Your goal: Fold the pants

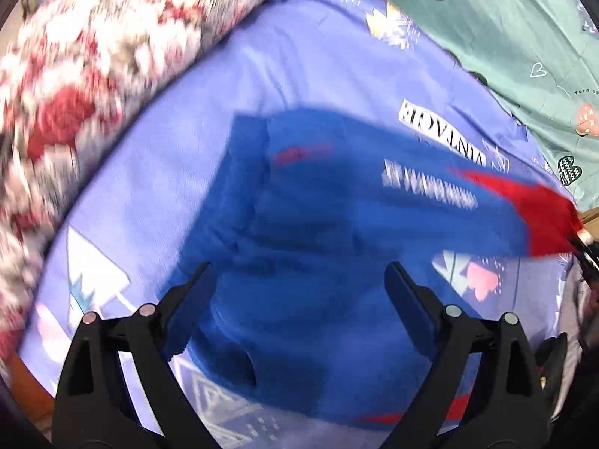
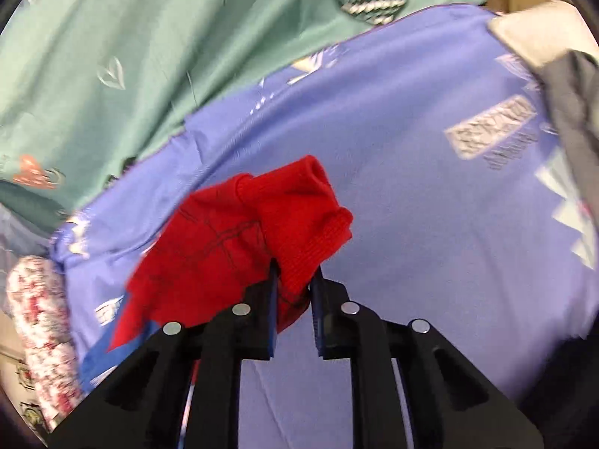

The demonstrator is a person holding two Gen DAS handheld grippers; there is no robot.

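- Left gripper: jaws spread wide, nothing between the pads; it hangs over the blue body of the pants without touching the cloth.
- Right gripper: jaws drawn close and clamped on a red ribbed cuff of the pants; cloth bunches up above the pads in a loose fold.
- Pants: royal blue fleece-like fabric, with red at the gripped leg end. White lettering runs along the leg, blurred and unreadable; a small red mark sits nearer the top.
- In the left wrist view the blue body lies on the sheet directly under the open jaws, while one leg stretches off to the right edge, lifted, ending in red.
- In the right wrist view a strip of blue shows below the red, at lower left of the gripper.
- Under the pants: a lavender-blue bedsheet printed with geometric shapes, hearts and a "VINTAGE" label.
- Beyond it: a green sheet with hearts and small motifs, meeting the lavender one along an edge.
- Far left in the left wrist view: a red-and-white patterned blanket, rolled, badly motion-blurred.
- Far right in the right wrist view: grey and pale cloth, not identifiable.
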